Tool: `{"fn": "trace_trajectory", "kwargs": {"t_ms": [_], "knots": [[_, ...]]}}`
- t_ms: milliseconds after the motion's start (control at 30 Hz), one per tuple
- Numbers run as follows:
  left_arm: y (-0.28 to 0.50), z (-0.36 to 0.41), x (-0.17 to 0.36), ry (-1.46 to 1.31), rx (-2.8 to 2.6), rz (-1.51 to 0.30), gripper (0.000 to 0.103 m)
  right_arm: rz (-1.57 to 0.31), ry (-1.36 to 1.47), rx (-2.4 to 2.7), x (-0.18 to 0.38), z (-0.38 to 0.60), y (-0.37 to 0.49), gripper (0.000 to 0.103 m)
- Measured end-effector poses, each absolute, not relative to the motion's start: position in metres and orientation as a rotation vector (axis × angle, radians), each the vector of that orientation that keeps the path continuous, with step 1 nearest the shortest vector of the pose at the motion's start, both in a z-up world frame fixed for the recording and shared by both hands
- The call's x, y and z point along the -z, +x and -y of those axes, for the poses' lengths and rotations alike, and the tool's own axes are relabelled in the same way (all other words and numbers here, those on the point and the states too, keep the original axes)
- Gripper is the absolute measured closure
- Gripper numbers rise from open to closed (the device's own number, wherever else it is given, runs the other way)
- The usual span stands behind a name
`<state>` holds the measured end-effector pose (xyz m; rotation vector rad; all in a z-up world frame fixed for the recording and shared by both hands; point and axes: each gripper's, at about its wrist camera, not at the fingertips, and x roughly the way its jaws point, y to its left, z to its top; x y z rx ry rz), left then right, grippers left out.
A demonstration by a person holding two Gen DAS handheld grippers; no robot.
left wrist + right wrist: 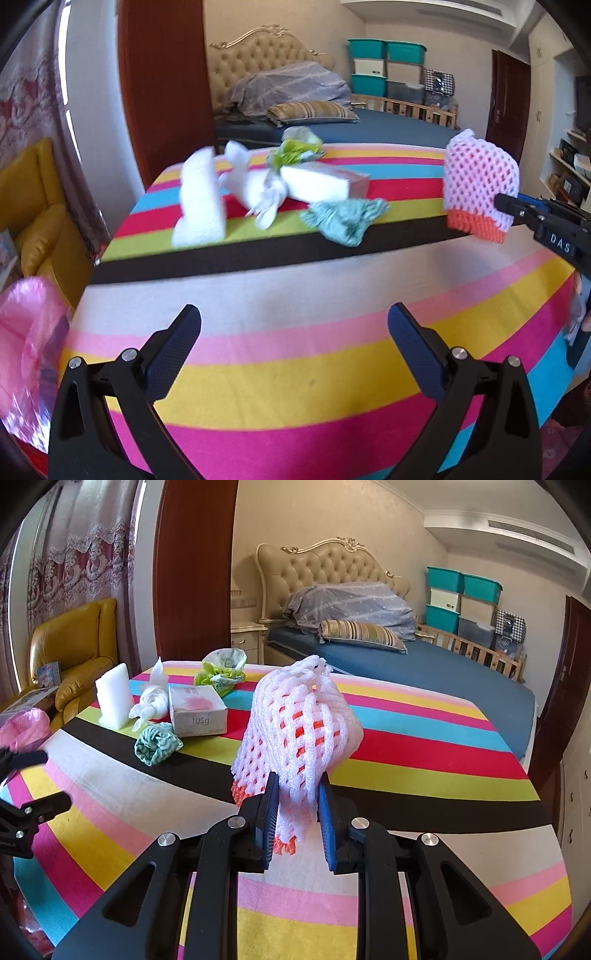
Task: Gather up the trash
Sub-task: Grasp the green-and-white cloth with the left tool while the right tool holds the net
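Note:
A white and orange foam fruit net [299, 731] hangs above the striped tablecloth [424, 746], pinched between the pads of my right gripper [298, 794], which is shut on it. In the left wrist view the same net [478, 184] shows at the right with the right gripper [517, 210] behind it. My left gripper [295, 332] stands open over the near stripes with nothing between its fingers. Farther back lie a white foam block [199, 199], a crumpled white bag [258, 188], a small box [197, 709], a green wrapper [223, 668] and a teal cloth wad [343, 218].
A pink plastic bag [29, 347] hangs off the table's left edge. A yellow armchair [74, 646] stands to the left, and a bed [424, 664] with stacked storage boxes [465, 602] lies behind the table.

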<state>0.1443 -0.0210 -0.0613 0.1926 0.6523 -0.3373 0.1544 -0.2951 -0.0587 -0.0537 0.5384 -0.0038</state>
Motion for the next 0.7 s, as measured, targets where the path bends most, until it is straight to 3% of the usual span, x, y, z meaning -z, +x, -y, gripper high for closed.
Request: {"fn": "trace_trajectory", "kwargs": {"t_ms": [533, 633, 667, 700], "knots": [[0.232, 0.102, 0.065, 0.168, 0.275, -0.742, 0.006, -0.528, -0.044, -0.006, 0.058, 0.296, 0.152, 0.082], [0.243, 0.105, 0.074, 0.183, 0.255, -0.785, 0.021, -0.528, -0.041, -0.010, 0.058, 0.297, 0.151, 0.082], [0.245, 0.103, 0.078, 0.184, 0.258, -0.803, 0.033, -0.528, -0.042, -0.011, 0.058, 0.297, 0.152, 0.081], [0.245, 0.103, 0.080, 0.179, 0.269, -0.814, 0.051, -0.529, -0.043, -0.013, 0.058, 0.297, 0.152, 0.081]]}}
